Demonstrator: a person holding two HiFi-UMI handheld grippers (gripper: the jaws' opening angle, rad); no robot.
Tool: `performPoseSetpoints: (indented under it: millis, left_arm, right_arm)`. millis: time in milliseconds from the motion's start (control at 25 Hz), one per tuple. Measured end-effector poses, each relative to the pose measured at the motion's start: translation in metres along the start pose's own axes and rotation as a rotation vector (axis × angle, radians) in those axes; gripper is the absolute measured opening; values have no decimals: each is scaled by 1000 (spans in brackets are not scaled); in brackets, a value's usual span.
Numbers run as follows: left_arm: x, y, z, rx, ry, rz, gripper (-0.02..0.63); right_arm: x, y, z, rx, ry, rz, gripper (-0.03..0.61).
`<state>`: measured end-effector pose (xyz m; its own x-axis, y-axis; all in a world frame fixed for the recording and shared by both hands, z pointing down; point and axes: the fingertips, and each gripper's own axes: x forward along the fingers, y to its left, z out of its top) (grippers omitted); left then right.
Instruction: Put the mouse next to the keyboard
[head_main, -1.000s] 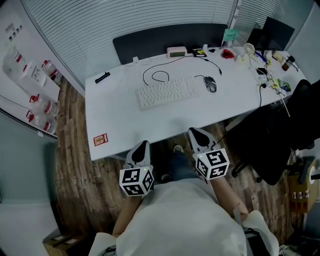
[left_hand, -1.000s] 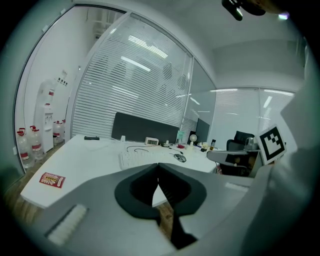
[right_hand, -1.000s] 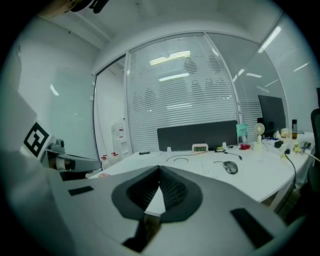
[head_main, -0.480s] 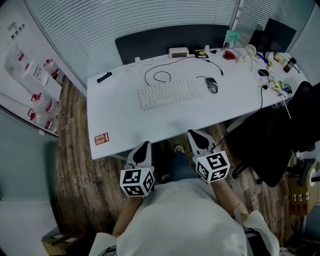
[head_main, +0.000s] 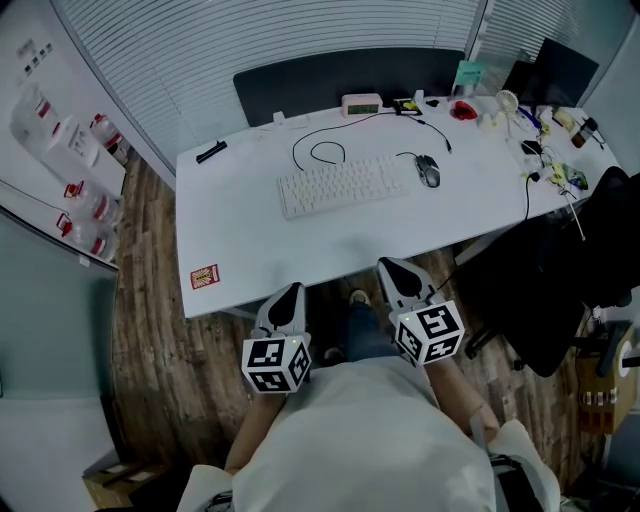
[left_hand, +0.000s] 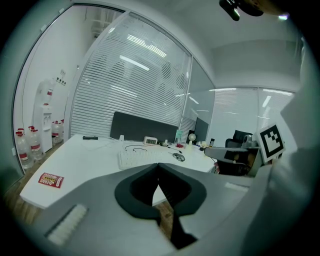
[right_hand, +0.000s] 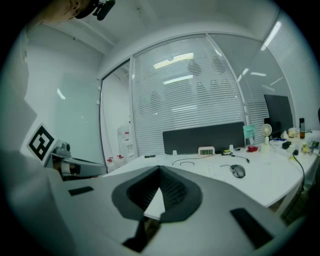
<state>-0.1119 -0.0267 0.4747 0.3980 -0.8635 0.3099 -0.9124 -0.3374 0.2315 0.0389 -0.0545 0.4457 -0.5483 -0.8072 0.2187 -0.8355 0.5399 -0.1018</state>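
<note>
A dark wired mouse (head_main: 428, 170) lies on the white desk (head_main: 250, 235), just right of the white keyboard (head_main: 343, 184). It shows small in the left gripper view as the mouse (left_hand: 179, 157) beside the keyboard (left_hand: 137, 159), and in the right gripper view as the mouse (right_hand: 238, 171). My left gripper (head_main: 287, 297) and right gripper (head_main: 398, 272) are held below the desk's near edge, over the person's lap. Both are shut with nothing between their jaws, well short of the mouse.
A small clock (head_main: 360, 104), a looped cable (head_main: 318, 152) and a black marker (head_main: 209, 152) sit at the desk's back. A red card (head_main: 204, 276) lies near the front left corner. Clutter fills the right end (head_main: 545, 150). A black chair (head_main: 560, 280) stands at right.
The head view has shifted slightly, so the desk sits a little further right in the picture. Both grippers stay shut and keep their places near the desk's front edge.
</note>
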Motion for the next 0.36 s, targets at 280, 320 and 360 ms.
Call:
performPoseSetpoints:
  millis: [280,320,360]
  left_arm:
    - [5,0,-2,4,13,2,11]
    - [6,0,-2,3,13,3,11]
    - [6,0,-3,3,14,4,11]
  right_arm:
    - [3,-5,-1,10,1,-1,2]
    - [3,-6,-1,10,2,0,2]
    - [4,-6,-2,11,3,0,2]
